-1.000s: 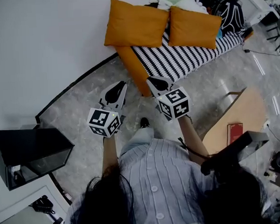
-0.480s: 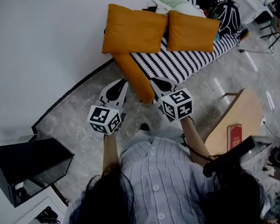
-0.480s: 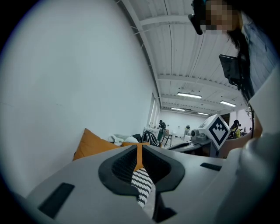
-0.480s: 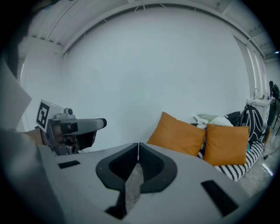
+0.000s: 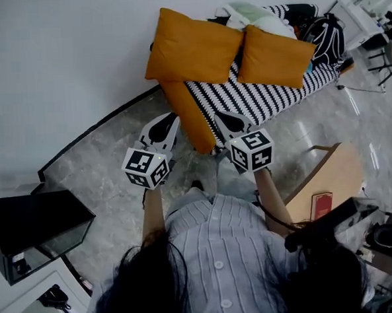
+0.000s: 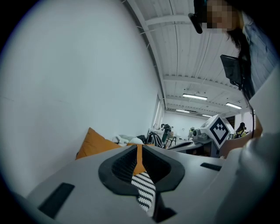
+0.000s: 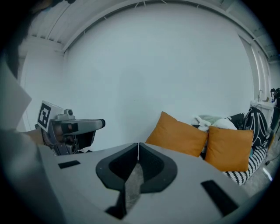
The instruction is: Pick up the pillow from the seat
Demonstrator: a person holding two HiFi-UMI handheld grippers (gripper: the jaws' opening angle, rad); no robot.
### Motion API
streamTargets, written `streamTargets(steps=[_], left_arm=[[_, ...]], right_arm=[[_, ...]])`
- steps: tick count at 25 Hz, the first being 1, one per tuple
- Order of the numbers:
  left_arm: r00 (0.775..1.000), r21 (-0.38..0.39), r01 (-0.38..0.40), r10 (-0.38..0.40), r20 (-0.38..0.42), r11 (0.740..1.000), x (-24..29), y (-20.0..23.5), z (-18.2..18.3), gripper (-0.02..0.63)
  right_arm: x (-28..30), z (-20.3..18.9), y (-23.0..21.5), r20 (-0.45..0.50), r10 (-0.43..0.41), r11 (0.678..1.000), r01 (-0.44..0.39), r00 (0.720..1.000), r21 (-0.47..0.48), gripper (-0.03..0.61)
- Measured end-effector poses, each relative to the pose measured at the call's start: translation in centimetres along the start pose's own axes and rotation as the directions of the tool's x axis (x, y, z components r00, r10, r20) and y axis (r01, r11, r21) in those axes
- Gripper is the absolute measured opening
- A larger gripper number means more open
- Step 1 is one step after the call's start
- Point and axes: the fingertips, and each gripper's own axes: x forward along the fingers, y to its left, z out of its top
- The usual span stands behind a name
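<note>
Two orange pillows lean against the white wall on a black-and-white striped seat (image 5: 262, 95): a larger left pillow (image 5: 192, 47) (image 7: 177, 133) and a right pillow (image 5: 279, 48) (image 7: 229, 146). An orange end panel (image 5: 190, 116) closes the seat's near end. My left gripper (image 5: 172, 118) (image 6: 140, 146) hovers above the floor just short of that end, its jaws shut on nothing. My right gripper (image 5: 218, 116) (image 7: 138, 144) is level with it a hand's width to the right, also shut with nothing held. Neither touches a pillow.
A heap of pale clothes (image 5: 253, 13) and a black bag (image 5: 320, 26) lie at the seat's far end. A black box (image 5: 34, 225) stands at the left wall. A wooden table (image 5: 329, 174) with a red book (image 5: 321, 204) is at my right. The floor is grey marble.
The seat and pillows have shifted slightly in the view as the person stepped closer. Both grippers kept their pose, side by side and shut.
</note>
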Motion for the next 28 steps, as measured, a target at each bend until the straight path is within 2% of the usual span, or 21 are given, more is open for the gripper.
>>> streamTargets(steps=[8,13,16,24,28], left_arm=[[0.997,-0.023,-0.083,0.082,-0.005,0.996,7.2,3.8,1.3,0.025],[0.992,-0.015,-0.119,0.119,-0.043,0.993,12.6,4.6,2.0,0.025],[0.987,-0.035,-0.154,0.152,-0.049,0.987,15.3,5.5,2.2,0.025],[0.963,-0.069,-0.263,0.257,-0.077,0.962,19.0,8.1,1.6,0.025],[0.942,-0.046,-0.331,0.326,-0.085,0.943,19.6,10.0,1.6,0.025]], right_arm=[[5.2,3.1,-6.9,-0.015,0.076,0.997,-0.077,0.997,-0.016,0.017],[8.5,5.8,-12.4,-0.030,0.127,0.992,-0.127,0.991,-0.017,0.017],[10.8,7.0,-15.2,-0.040,0.160,0.987,-0.160,0.986,-0.011,0.017],[16.8,8.2,-19.5,-0.097,0.263,0.962,-0.269,0.960,-0.049,0.018],[19.8,8.3,-20.8,-0.133,0.314,0.940,-0.327,0.940,-0.094,0.018]])
